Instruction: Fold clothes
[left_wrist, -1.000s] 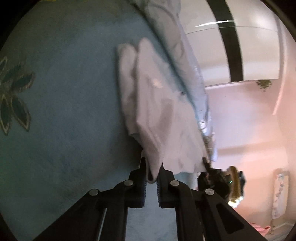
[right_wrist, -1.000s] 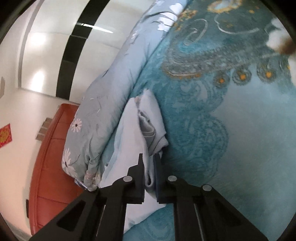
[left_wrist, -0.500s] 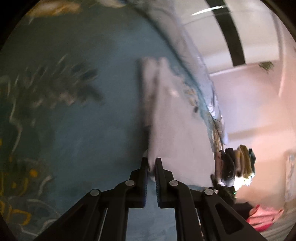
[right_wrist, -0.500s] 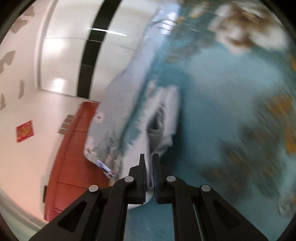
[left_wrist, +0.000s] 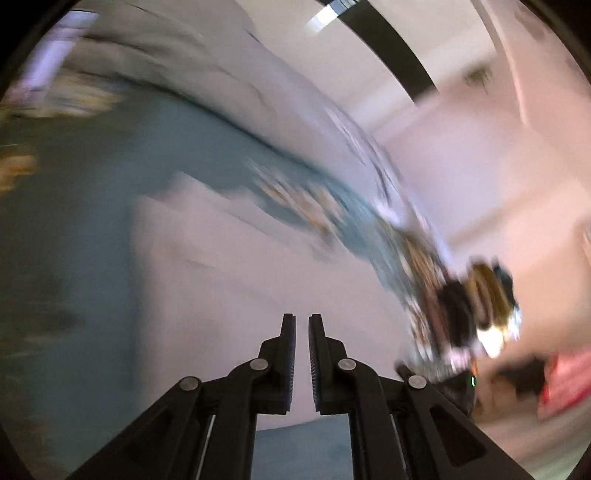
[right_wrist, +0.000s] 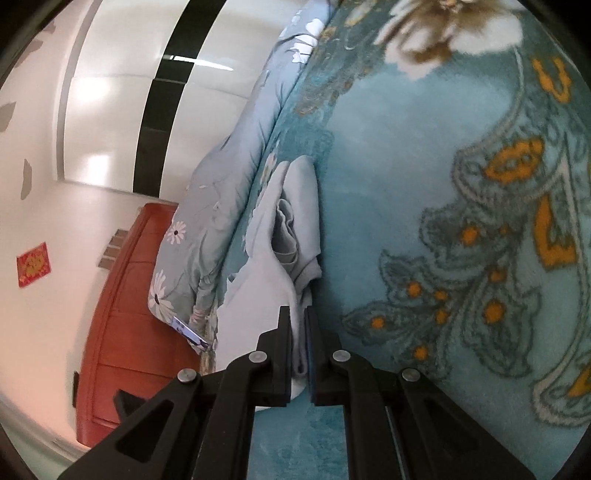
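A pale, whitish garment (right_wrist: 295, 206) lies bunched in folds on the teal patterned blanket (right_wrist: 406, 147). My right gripper (right_wrist: 299, 314) is shut on its near edge, and cloth shows between the pads. In the blurred left wrist view the same garment (left_wrist: 221, 277) spreads wide and flat over the blanket (left_wrist: 74, 184). My left gripper (left_wrist: 302, 321) stands above it with its jaws almost together. Pale cloth fills the narrow gap between them, so it looks shut on the garment.
A grey-blue floral quilt (right_wrist: 221, 166) lies rolled along the blanket's far side. Beyond it are a red headboard (right_wrist: 125, 332) and a white wardrobe (right_wrist: 110, 110) with a black stripe. A blurred dark and yellow shape (left_wrist: 476, 306) sits by the garment's right end.
The left view has swung and rolled, and the garment now looks broader and flatter under the left gripper. The right gripper drew its end sideways, then held still.
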